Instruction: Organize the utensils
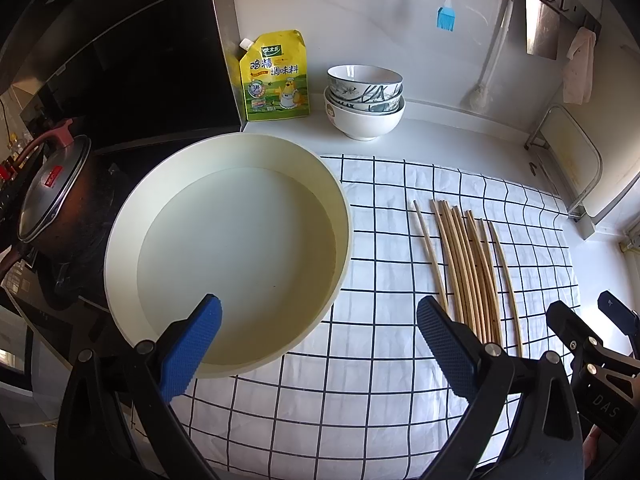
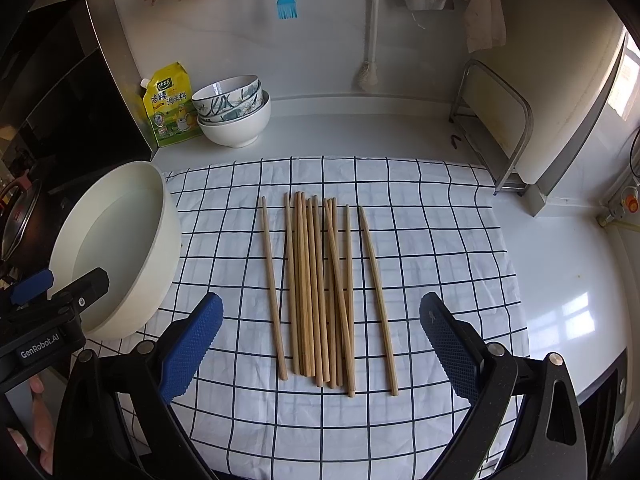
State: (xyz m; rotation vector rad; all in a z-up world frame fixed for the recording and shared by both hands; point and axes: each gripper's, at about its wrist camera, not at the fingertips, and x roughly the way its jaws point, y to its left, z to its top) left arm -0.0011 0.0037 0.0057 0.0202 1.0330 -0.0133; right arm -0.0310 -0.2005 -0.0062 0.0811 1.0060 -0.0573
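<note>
Several wooden chopsticks (image 2: pixel 320 292) lie side by side on a white checked cloth (image 2: pixel 440 240), pointing away from me; the same chopsticks (image 1: pixel 472 272) show in the left wrist view. My right gripper (image 2: pixel 320 344) hangs open just above their near ends, holding nothing. My left gripper (image 1: pixel 320 344) is open over the rim of a cream round basin (image 1: pixel 228 256) and the cloth (image 1: pixel 360 400), also with nothing in it. The basin (image 2: pixel 116 248) holds clear water. The right gripper (image 1: pixel 592 328) shows at the right edge of the left wrist view.
Stacked bowls (image 1: pixel 364 100) and a yellow seasoning pouch (image 1: pixel 276 76) stand at the back wall. A lidded black pot (image 1: pixel 56 200) sits on the stove at left. A cutting board rack (image 2: pixel 500 128) stands at the right. A blue brush (image 2: pixel 286 8) and cloths hang on the wall.
</note>
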